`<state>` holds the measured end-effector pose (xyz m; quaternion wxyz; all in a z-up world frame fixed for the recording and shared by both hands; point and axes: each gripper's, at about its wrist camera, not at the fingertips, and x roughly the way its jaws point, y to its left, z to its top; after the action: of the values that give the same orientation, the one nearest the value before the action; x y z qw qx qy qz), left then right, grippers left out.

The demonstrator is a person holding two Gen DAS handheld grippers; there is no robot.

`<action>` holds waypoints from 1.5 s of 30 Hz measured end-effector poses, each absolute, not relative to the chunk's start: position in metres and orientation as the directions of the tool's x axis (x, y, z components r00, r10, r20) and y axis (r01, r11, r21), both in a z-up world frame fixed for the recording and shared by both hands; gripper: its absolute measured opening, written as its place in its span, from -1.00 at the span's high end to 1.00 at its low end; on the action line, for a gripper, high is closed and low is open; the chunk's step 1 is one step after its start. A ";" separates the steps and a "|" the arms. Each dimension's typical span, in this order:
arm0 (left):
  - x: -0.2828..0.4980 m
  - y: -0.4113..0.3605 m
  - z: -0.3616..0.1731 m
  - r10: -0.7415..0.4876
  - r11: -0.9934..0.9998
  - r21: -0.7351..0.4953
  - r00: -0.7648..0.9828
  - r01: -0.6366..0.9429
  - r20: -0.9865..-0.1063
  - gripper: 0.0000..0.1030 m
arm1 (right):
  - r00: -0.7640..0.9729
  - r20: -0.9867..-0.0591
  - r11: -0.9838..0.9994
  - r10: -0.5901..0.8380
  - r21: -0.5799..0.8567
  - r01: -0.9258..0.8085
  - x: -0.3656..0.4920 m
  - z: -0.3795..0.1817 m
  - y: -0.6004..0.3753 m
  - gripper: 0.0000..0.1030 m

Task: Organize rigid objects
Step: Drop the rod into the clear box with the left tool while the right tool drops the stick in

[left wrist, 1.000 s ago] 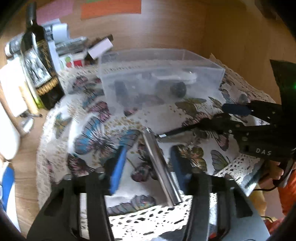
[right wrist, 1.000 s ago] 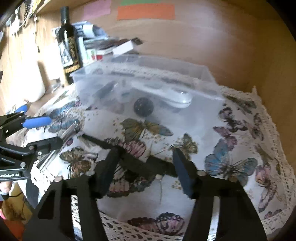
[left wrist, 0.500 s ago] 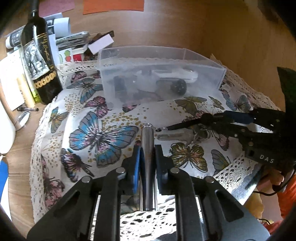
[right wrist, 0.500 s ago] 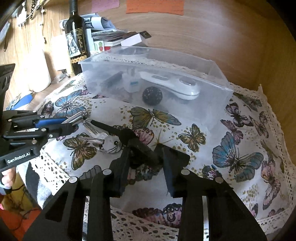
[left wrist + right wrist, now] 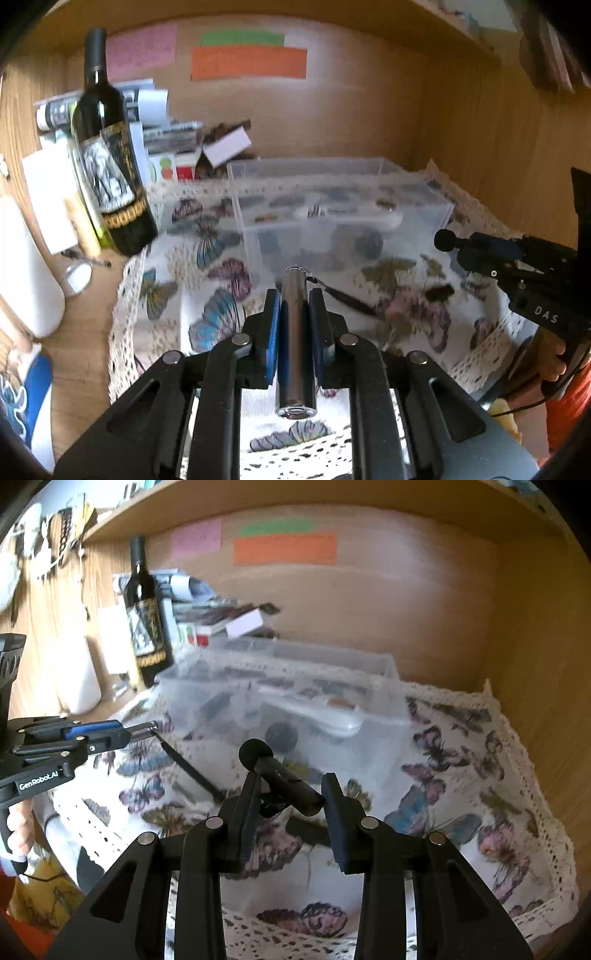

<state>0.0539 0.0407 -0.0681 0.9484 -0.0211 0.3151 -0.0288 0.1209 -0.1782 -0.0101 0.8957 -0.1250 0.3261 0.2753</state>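
Note:
My left gripper is shut on a silver metal cylinder with a dark strap hanging from its far end, held above the butterfly cloth. It also shows in the right wrist view. My right gripper is shut on a black rod with a ball end, lifted above the cloth; it also shows in the left wrist view. A clear plastic bin holding a white device and a dark ball stands behind both.
A dark wine bottle stands at the left beside papers and boxes. A white container is at the far left. Wooden walls close off the back and right. The cloth's lace edge lies near the right wall.
Both grippers have lifted their objects off the cloth. The cylinder and its strap rose with the left gripper; the black rod rose with the right. Keys seen earlier on the cloth are out of sight.

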 end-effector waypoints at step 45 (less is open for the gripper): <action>0.195 0.043 -0.072 -0.034 0.999 -0.040 0.742 0.010 -0.670 0.71 | 0.548 -0.722 0.793 0.422 0.002 -0.609 0.235 -0.020 -0.128 0.38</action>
<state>0.1950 0.0433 -0.0716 0.9331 -0.0169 0.3591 -0.0119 0.2348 -0.1284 -0.0202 0.8709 -0.1252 0.3720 0.2959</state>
